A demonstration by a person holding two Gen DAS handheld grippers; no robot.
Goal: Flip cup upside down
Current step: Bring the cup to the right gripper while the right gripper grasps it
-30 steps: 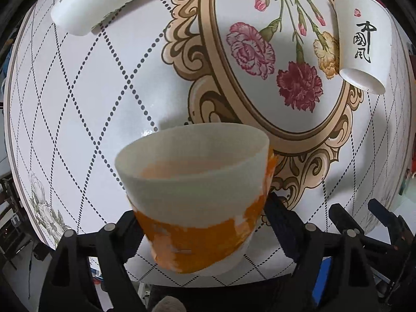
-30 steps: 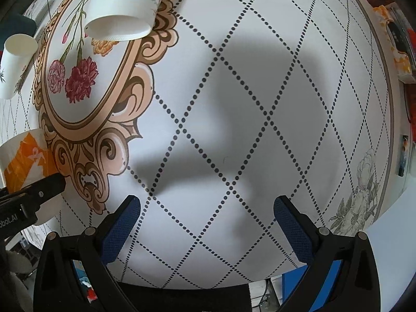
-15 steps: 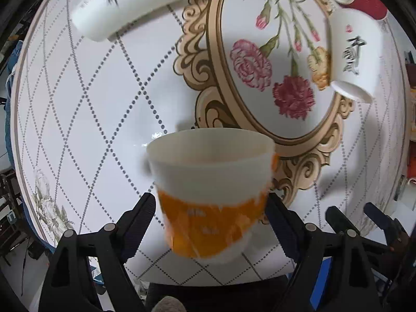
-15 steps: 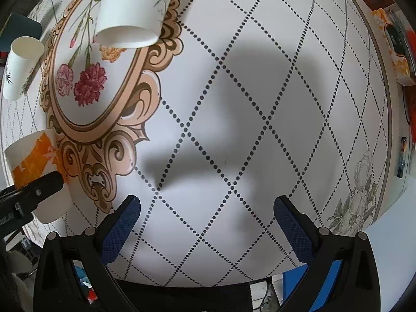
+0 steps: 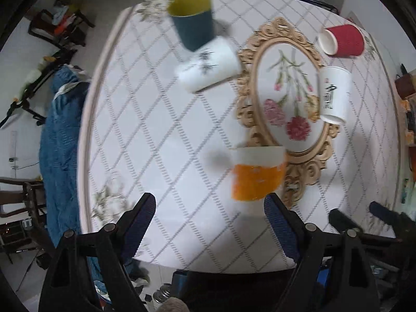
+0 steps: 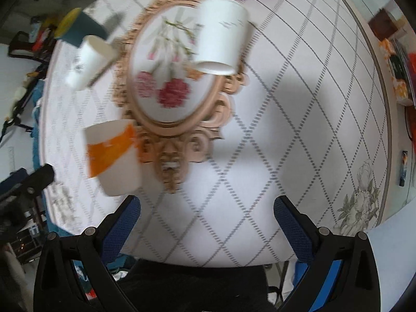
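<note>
An orange-and-white paper cup (image 5: 257, 173) stands mouth-down on the round table (image 5: 156, 130), beside the gold floral frame print. It also shows at the left in the right wrist view (image 6: 111, 156). My left gripper (image 5: 210, 209) is open and empty, pulled back above and in front of the cup, apart from it. My right gripper (image 6: 207, 212) is open and empty over the bare diamond-patterned cloth, to the right of the cup.
A white cup with black characters (image 5: 334, 95) stands mouth-down on the floral print. A white cup with a bamboo print (image 5: 208, 65) lies on its side. A teal cup (image 5: 193, 22) stands upright and a red cup (image 5: 342, 40) lies at the far edge.
The left gripper opened and let go of the orange cup, then drew back and up from the table. Both views have pulled away, showing the whole table.
</note>
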